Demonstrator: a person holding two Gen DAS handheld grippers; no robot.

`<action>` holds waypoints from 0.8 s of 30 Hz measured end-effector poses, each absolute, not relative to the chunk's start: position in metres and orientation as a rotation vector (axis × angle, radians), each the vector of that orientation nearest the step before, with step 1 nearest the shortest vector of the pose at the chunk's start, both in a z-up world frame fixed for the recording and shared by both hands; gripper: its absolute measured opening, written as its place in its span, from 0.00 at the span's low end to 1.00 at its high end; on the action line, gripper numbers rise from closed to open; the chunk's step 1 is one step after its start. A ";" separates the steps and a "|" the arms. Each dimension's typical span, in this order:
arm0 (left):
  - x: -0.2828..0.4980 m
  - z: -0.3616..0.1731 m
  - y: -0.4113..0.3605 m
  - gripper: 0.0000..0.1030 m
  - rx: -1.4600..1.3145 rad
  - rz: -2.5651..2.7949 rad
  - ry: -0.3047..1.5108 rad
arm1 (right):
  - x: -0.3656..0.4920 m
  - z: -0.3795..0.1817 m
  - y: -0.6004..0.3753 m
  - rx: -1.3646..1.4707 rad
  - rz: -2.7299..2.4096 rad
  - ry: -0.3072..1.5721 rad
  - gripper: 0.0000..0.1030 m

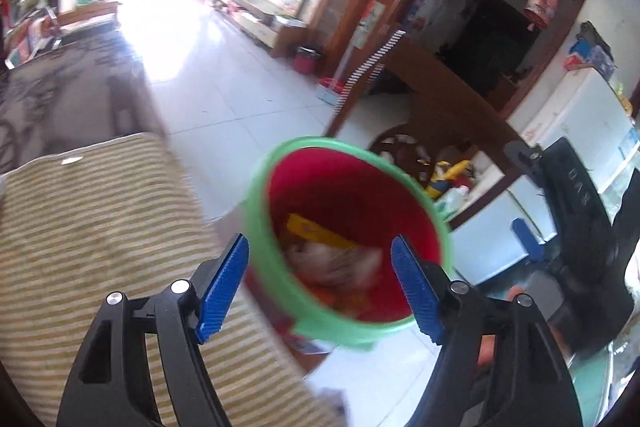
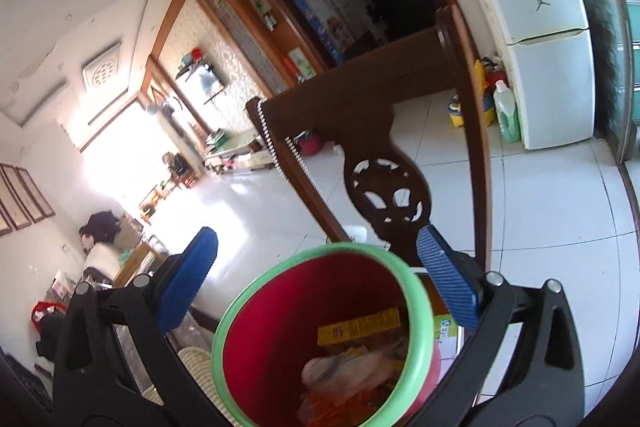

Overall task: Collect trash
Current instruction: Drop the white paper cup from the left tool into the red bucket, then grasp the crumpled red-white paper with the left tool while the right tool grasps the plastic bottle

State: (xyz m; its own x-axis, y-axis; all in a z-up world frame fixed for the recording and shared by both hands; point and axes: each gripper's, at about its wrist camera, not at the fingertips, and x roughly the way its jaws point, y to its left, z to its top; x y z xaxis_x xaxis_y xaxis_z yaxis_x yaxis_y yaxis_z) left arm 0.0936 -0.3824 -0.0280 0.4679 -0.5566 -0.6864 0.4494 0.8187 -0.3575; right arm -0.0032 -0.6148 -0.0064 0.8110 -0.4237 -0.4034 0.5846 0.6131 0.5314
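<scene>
Both hand-held grippers empty over the bin.
Left hand-held gripper [image 1: 320,287] and right hand-held gripper [image 2: 320,279] stand open; the red plastic bin with green rim [image 1: 420,203], just ahead, already holds a yellow carton [image 2: 360,327] and crumpled wrappers [image 2: 352,367]. Remaining trash: none visible.

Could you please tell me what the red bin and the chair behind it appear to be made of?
The red bin looks like moulded plastic: smooth, slightly glossy red walls with a separate pale green rim, probably plastic too. The chair appears to be dark varnished wood, judging by its carved, pierced back and brown sheen.
</scene>
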 end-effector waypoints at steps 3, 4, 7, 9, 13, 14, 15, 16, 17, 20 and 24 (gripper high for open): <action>0.099 -0.037 -0.337 0.69 -0.154 -0.521 0.889 | 0.003 -0.005 -0.607 0.676 -0.569 0.270 0.95; 0.100 -0.041 -0.315 0.69 -0.167 -0.468 0.892 | 0.006 -0.004 -0.603 0.667 -0.558 0.280 0.95; 0.107 -0.050 -0.250 0.69 -0.205 -0.311 0.884 | 0.010 -0.004 -0.593 0.660 -0.526 0.303 0.96; 0.112 -0.055 -0.197 0.69 -0.197 -0.171 0.861 | 0.015 -0.005 -0.588 0.656 -0.510 0.315 0.96; 0.124 -0.062 -0.104 0.69 -0.154 0.073 0.849 | 0.028 -0.006 -0.569 0.637 -0.461 0.359 0.96; 0.125 -0.063 -0.085 0.69 -0.150 0.124 0.841 | 0.032 -0.006 -0.564 0.627 -0.449 0.370 0.96; 0.127 -0.065 -0.061 0.69 -0.145 0.183 0.838 | 0.036 -0.006 -0.559 0.618 -0.439 0.378 0.96; 0.130 -0.067 -0.034 0.70 -0.149 0.256 0.833 | 0.041 -0.006 -0.552 0.609 -0.425 0.388 0.96; 0.133 -0.067 -0.017 0.73 -0.156 0.294 0.830 | 0.045 -0.006 -0.547 0.604 -0.413 0.395 0.96; 0.144 -0.071 0.032 0.75 -0.195 0.401 0.833 | 0.057 -0.006 -0.528 0.578 -0.375 0.419 0.96; 0.170 -0.084 0.059 0.78 -0.134 0.444 0.875 | 0.073 -0.005 -0.502 0.517 -0.332 0.447 0.96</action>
